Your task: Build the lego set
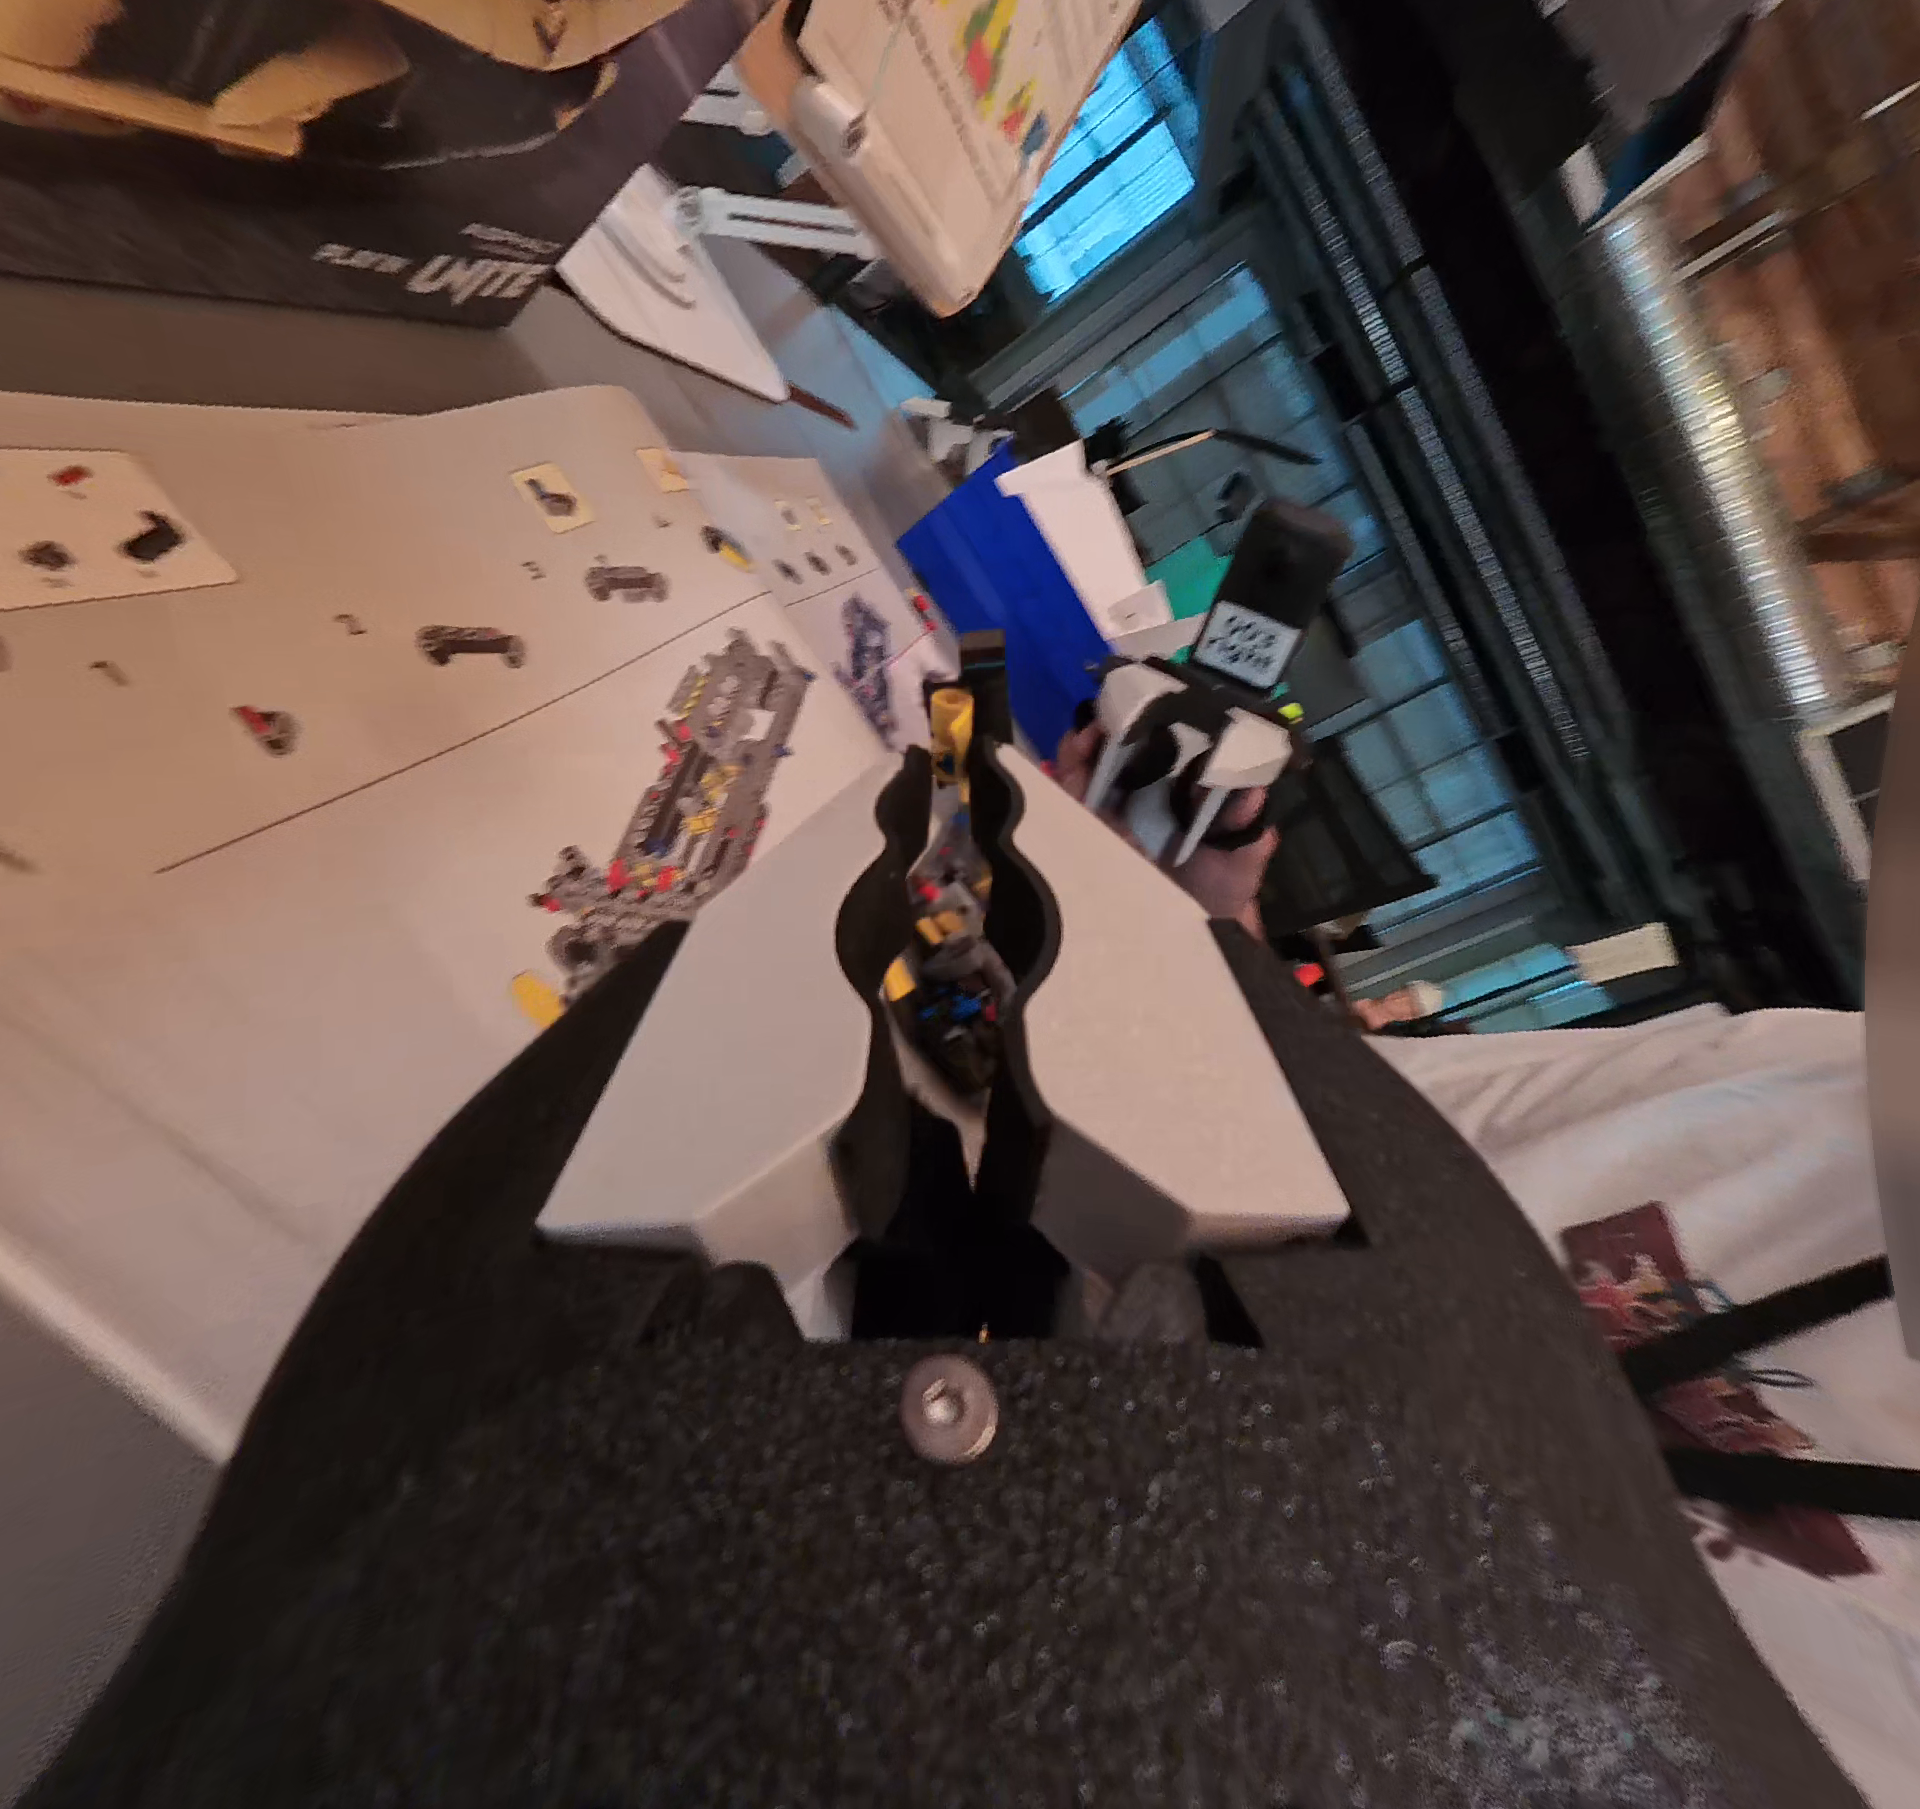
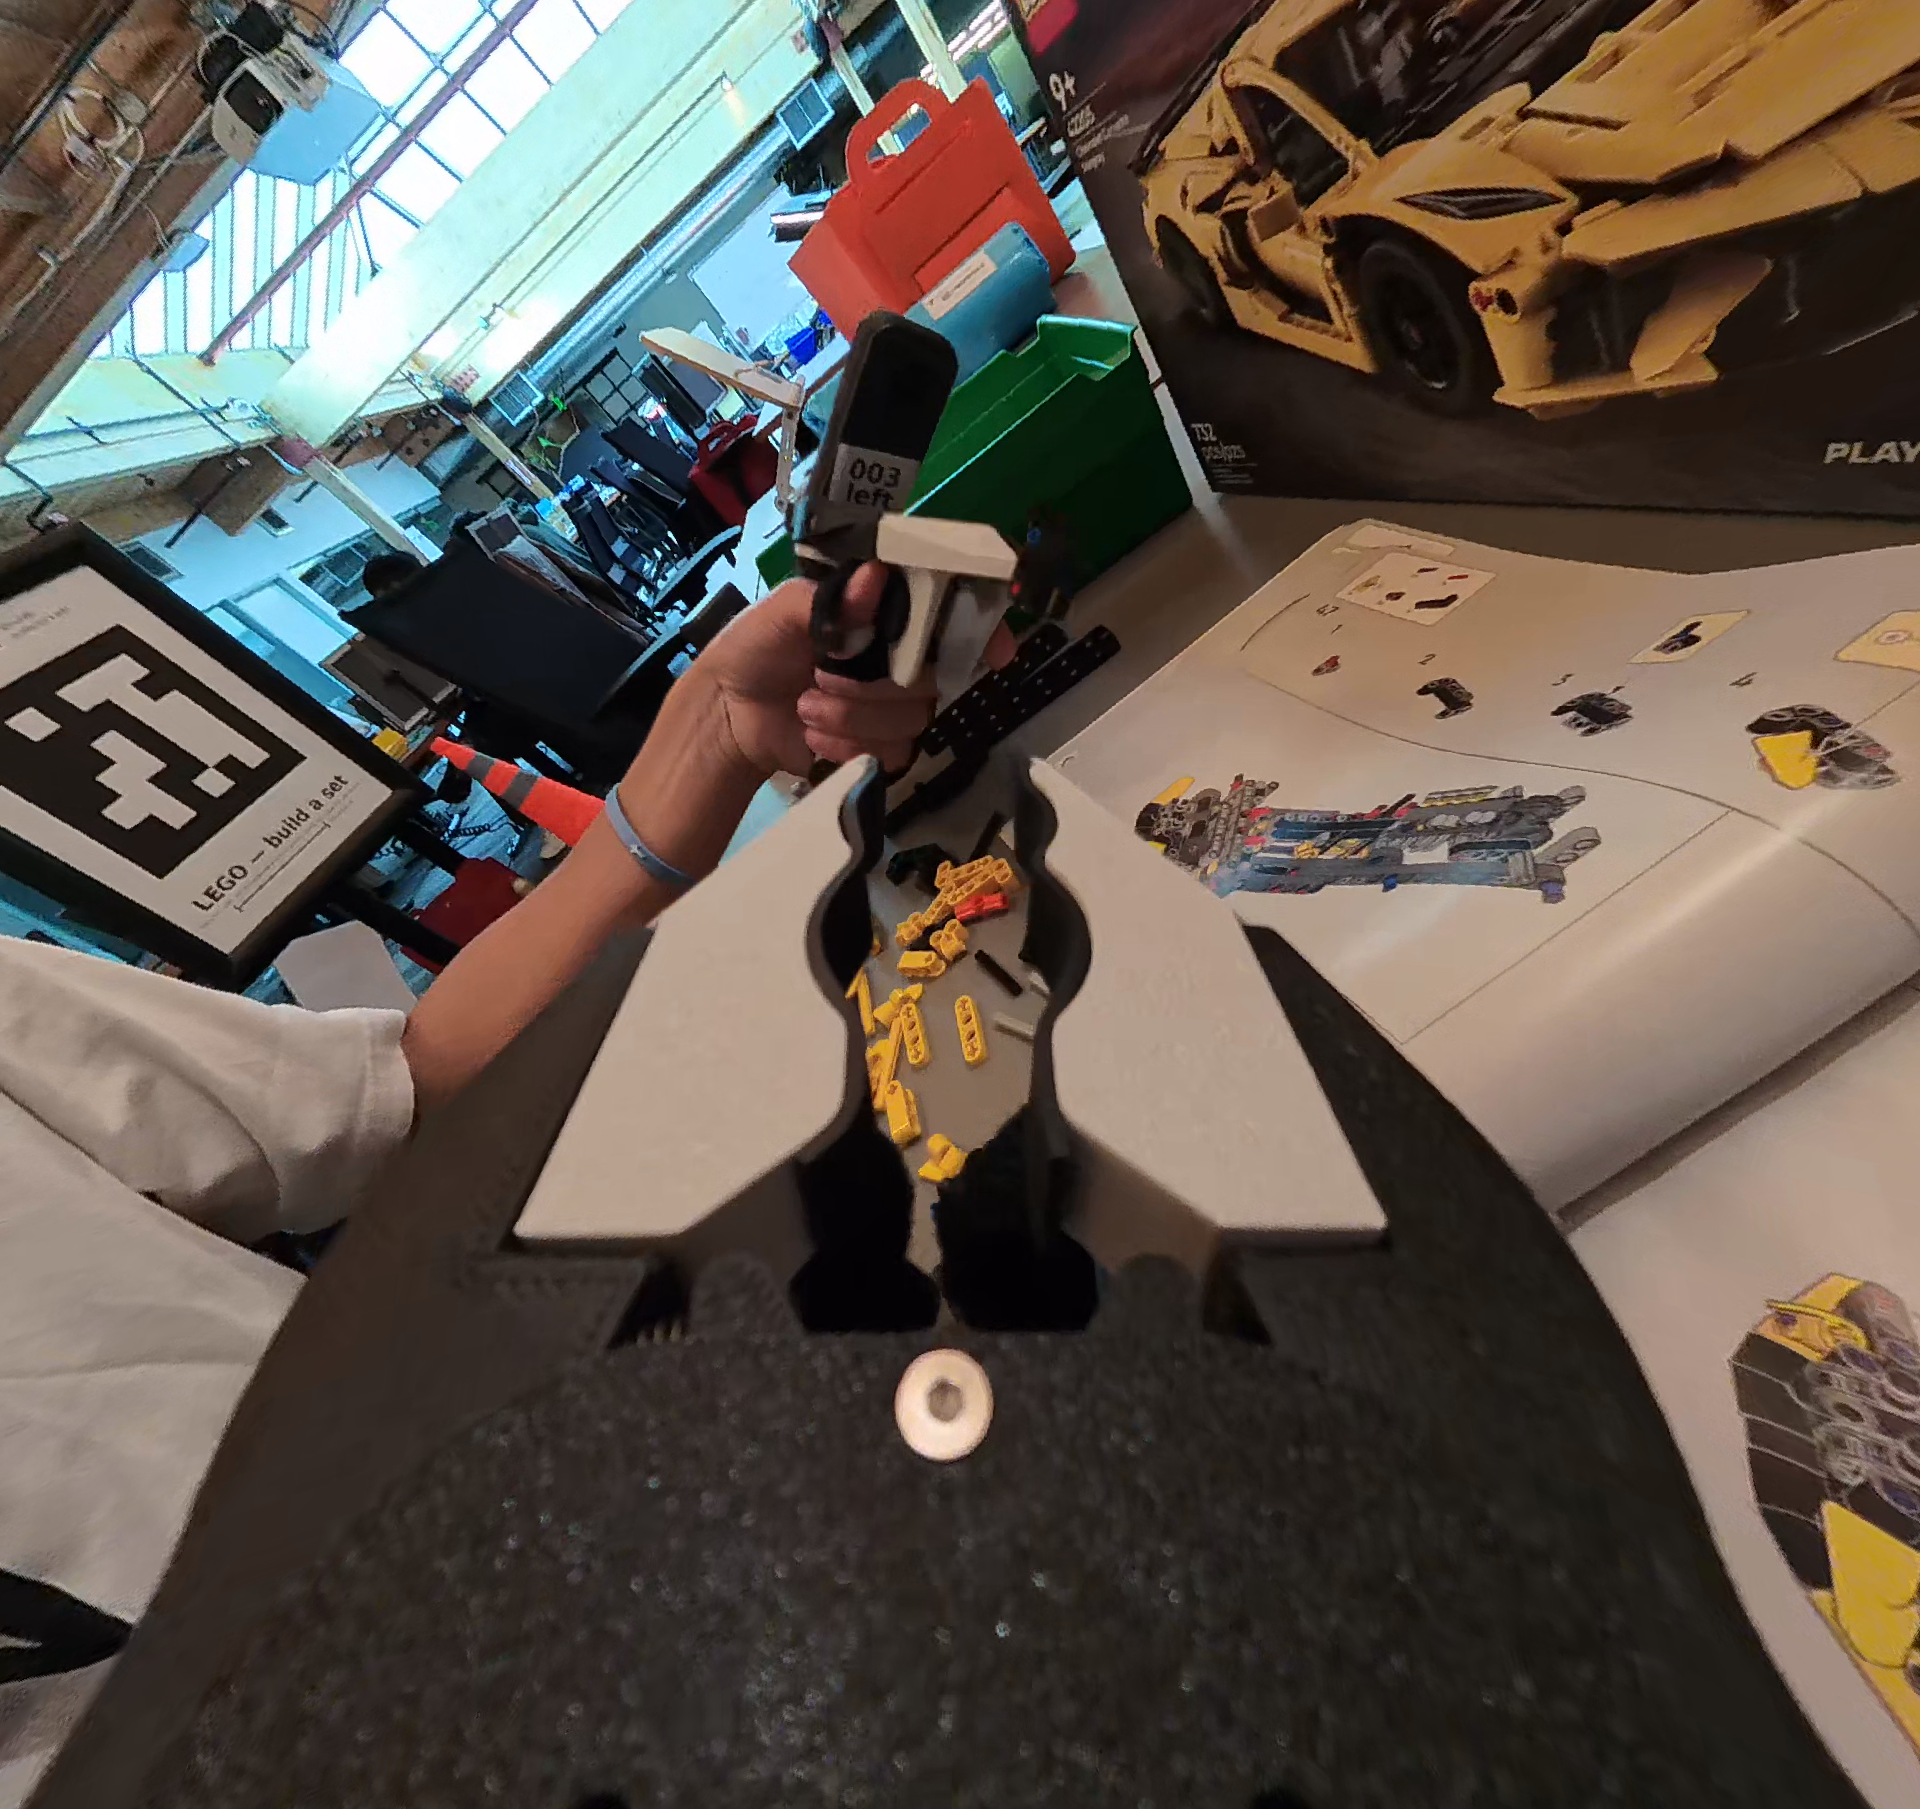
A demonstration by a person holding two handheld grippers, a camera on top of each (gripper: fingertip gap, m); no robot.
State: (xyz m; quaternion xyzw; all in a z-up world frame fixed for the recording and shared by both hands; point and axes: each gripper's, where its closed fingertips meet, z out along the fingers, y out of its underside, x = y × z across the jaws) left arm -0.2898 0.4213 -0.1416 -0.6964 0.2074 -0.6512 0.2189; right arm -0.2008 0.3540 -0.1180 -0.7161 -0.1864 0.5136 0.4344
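My left gripper [image 1: 954,757] is shut on a small Lego assembly [image 1: 948,928] of grey, black, blue and yellow parts, with a yellow piece [image 1: 948,720] sticking out past the fingertips. It is held up in the air. The same left gripper shows in the right wrist view [image 2: 935,616], held by a hand, with a black holed beam [image 2: 1023,684] reaching out of it. My right gripper [image 2: 951,783] is open and empty above a scatter of loose yellow Lego pieces [image 2: 914,1021] on the table. It also shows in the left wrist view [image 1: 1164,803].
An open instruction booklet [image 2: 1455,928] lies on the table to the right; it also shows in the left wrist view [image 1: 416,772]. The Lego box [image 2: 1507,201] stands behind it. A green bin [image 2: 1049,429], an orange case [image 2: 935,190] and a framed marker sign [image 2: 135,751] stand nearby. Some 12 cm of space lies between my two pairs of fingers.
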